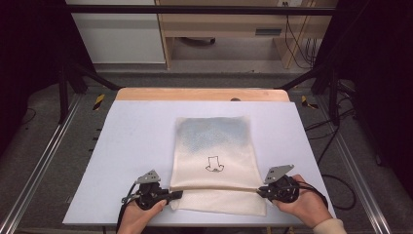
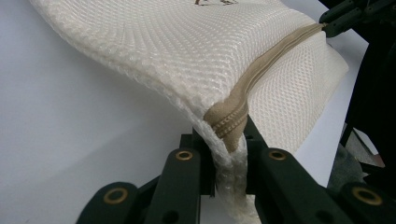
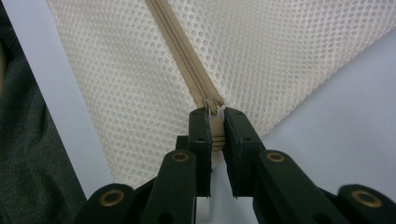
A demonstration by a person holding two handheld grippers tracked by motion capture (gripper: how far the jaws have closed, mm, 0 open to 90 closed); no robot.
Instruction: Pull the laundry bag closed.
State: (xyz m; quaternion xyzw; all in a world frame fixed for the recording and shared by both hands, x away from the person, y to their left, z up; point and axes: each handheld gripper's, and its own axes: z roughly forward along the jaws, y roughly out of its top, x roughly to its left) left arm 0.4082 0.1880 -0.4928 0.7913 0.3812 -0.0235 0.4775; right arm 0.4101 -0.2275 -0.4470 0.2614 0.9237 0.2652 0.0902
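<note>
Left gripper [image 1: 171, 195] at the near left of the table [image 1: 136, 141], held in the left hand [image 1: 141, 217], jaws pinched on the left end of the mesh bag [image 1: 214, 161] where the zipper [image 1: 214, 189] stops. Seen close in the left gripper view: left gripper [image 2: 229, 154] pressed together on a bunched corner of the mesh bag [image 2: 187, 60], the tan zipper [image 2: 261, 70] folding over just above the jaws and running away toward the other gripper at the upper right. In the middle of the table, lying flat: cream mesh bag, bluish tint across its far part, a small dark outline drawing [image 1: 213, 165] near its centre, zipper running straight across its near part from one gripper to the other. Near strip of the bag below the zipper, close to the table's near edge. Right gripper [image 1: 260, 191] at the near right, held in the right hand [image 1: 304, 204], touching the right end of the zipper. In the right gripper view: right gripper [image 3: 215, 123] closed on the zipper's end, the zipper slider [image 3: 212, 105] just above the jaw tips, the zipper [image 3: 180, 46] leading up and away across the mesh bag [image 3: 280, 51]. Pale table [image 3: 336, 112] beside the bag's edge there.
</note>
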